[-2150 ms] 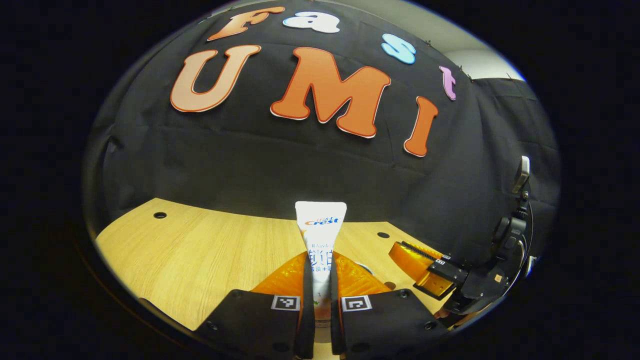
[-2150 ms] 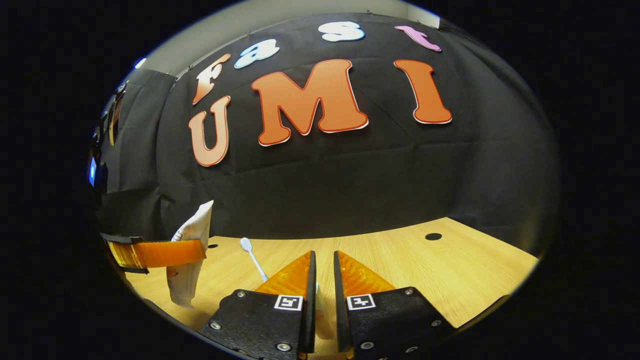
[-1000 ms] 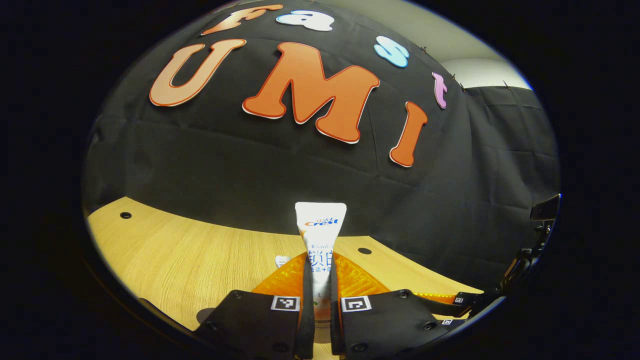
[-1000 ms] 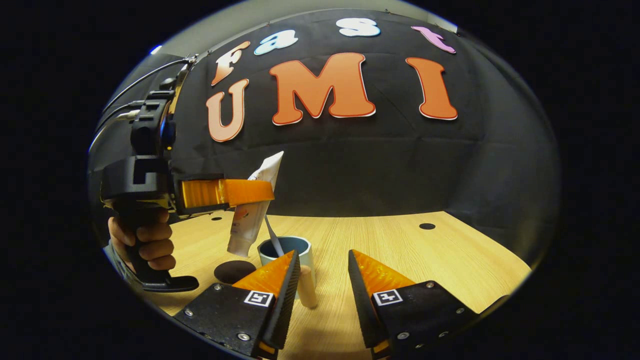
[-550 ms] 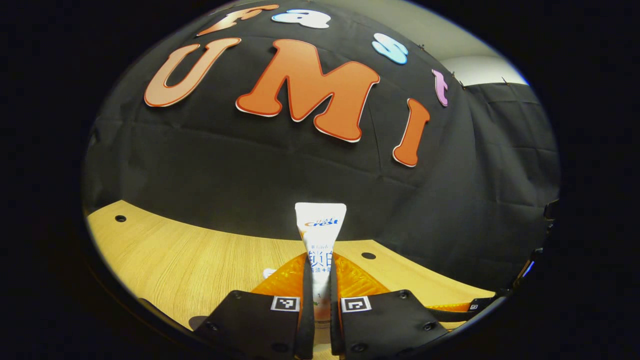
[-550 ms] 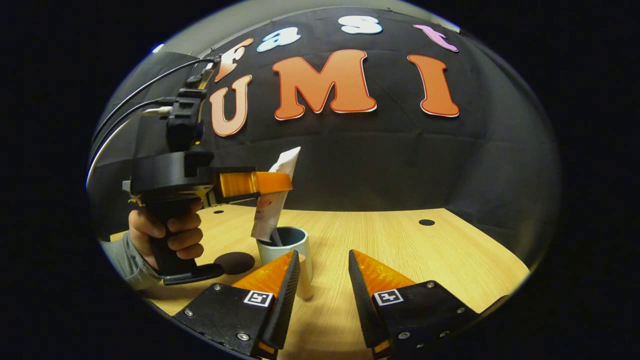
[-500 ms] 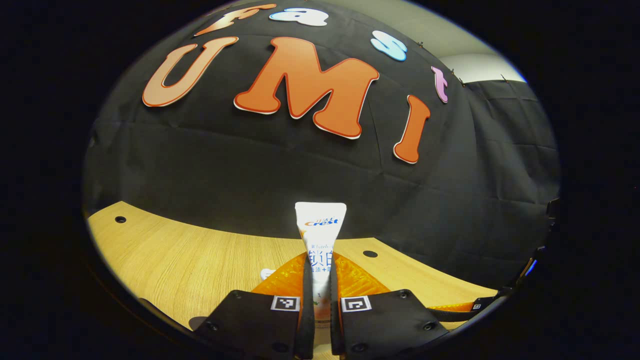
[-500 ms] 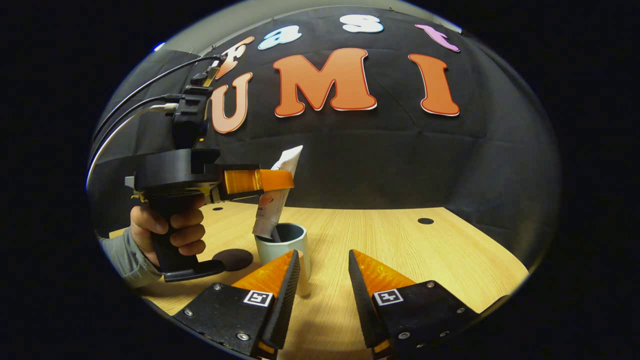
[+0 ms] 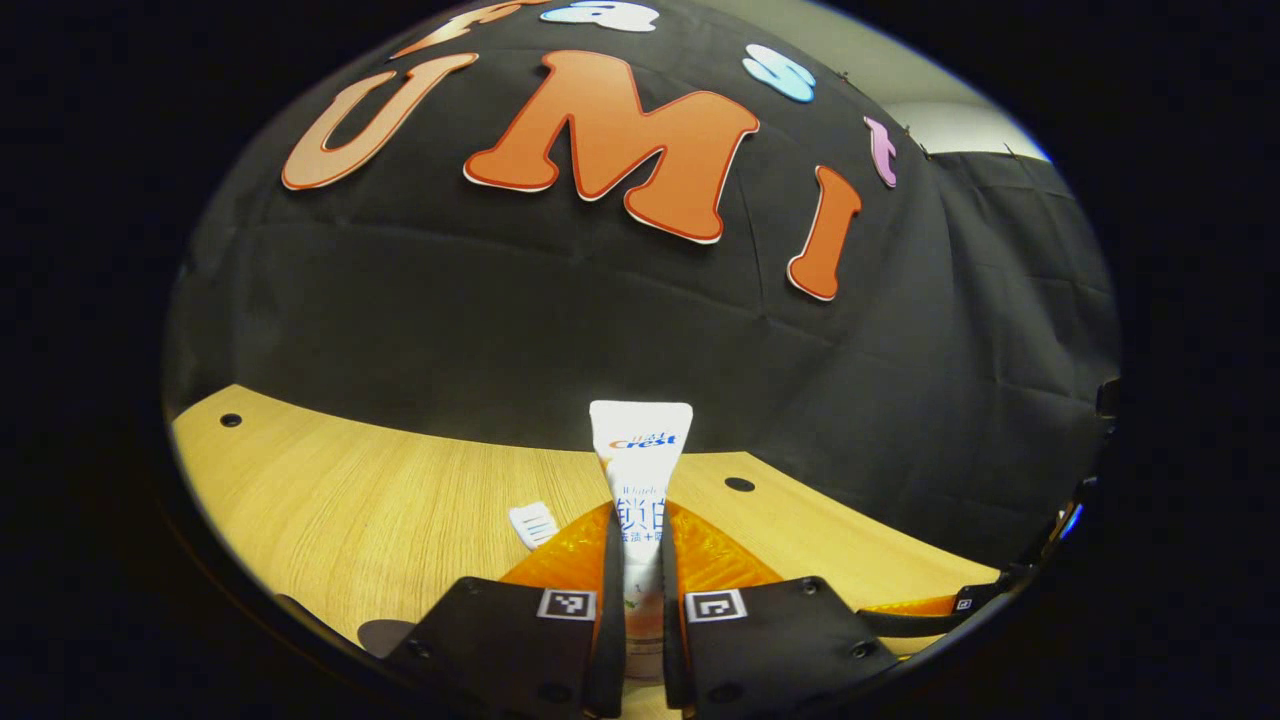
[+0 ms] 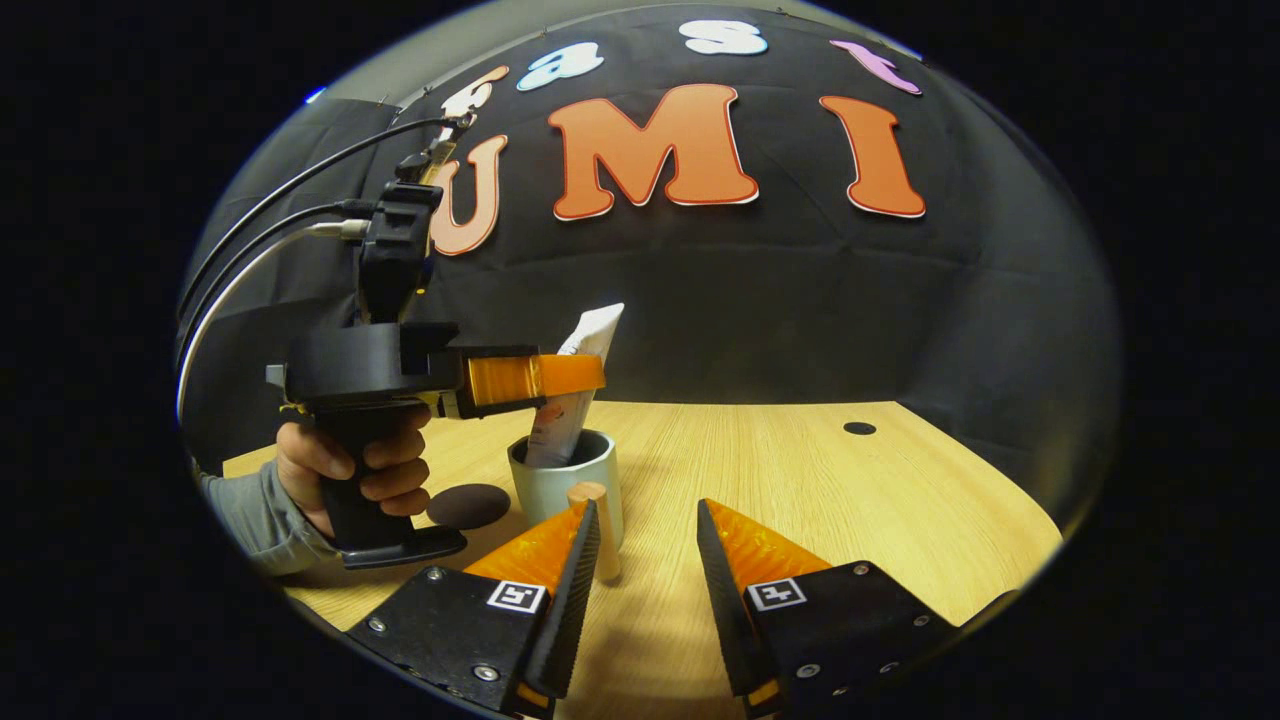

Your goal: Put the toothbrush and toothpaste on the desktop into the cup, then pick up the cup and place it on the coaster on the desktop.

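1. Left gripper (image 9: 640,560), in the left gripper view: clamped on the toothpaste (image 9: 640,470), both fingers pressed against the tube's flat sides, crimped end up toward 12 o'clock.
2. Same gripper (image 10: 575,375), in the right gripper view: at about 10 o'clock, held level by a hand (image 10: 350,470) in a grey sleeve (image 10: 250,520), with cables (image 10: 270,240) running off the back toward the booth wall.
3. Toothpaste (image 10: 580,400) there: tilted, top leaning toward 1 o'clock, lower end already down inside the cup (image 10: 565,480).
4. Cup: pale, upright on the wooden desktop (image 10: 800,480), just past the right gripper's left finger; wooden handle (image 10: 592,530) on the near side.
5. Toothbrush: bristle head (image 9: 532,524) seen in the left gripper view at about 10 o'clock of the fingers, low over the desktop (image 9: 380,510); cannot tell from that view what lies beneath it.
6. Coaster (image 10: 468,505): dark round disc flat on the desktop, at 9 o'clock of the cup, just beside it, not touching, near the hand's grip.
7. Right gripper (image 10: 645,540): fingers apart, nothing between them, low over the desktop, aimed past the cup's right side.
8. Edge of that gripper (image 9: 930,605) at roughly 4 o'clock in the left gripper view.
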### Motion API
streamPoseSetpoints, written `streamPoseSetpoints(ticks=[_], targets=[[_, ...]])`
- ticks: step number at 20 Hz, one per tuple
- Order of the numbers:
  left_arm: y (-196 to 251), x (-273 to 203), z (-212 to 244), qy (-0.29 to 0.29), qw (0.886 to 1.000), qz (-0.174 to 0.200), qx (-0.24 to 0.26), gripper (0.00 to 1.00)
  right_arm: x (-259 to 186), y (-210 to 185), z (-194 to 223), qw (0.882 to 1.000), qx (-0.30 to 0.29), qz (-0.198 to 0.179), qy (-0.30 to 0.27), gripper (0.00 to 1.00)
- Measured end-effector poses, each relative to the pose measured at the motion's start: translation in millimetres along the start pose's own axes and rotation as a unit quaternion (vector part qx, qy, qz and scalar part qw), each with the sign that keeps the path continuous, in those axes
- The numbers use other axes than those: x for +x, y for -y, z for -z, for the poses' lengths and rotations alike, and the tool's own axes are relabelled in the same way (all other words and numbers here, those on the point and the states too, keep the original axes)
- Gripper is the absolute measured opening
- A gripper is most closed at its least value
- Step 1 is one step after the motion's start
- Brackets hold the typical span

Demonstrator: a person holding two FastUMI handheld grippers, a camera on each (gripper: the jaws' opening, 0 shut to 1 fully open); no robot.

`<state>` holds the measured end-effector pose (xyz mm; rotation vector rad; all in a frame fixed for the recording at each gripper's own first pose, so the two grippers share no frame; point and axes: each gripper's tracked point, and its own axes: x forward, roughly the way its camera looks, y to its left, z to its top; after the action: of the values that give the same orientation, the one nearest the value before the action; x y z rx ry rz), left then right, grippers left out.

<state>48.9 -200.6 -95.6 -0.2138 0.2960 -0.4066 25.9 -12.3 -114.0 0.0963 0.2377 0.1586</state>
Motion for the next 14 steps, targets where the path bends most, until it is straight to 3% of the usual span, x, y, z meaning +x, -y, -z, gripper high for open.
streamPoseSetpoints(ticks=[5,11,14], targets=[[15,-16,1,-0.008,0.999,0.035,0.002,0.24,-1,-8,1,1.000,0.002,-0.011,-0.001,0.59],[16,-33,5,-0.020,0.999,0.042,0.024,0.28,-2,-16,6,0.999,-0.014,-0.025,-0.015,0.66],[16,-40,6,-0.026,0.998,0.044,0.035,0.36,-1,-16,3,0.999,-0.014,-0.032,-0.018,0.70]])
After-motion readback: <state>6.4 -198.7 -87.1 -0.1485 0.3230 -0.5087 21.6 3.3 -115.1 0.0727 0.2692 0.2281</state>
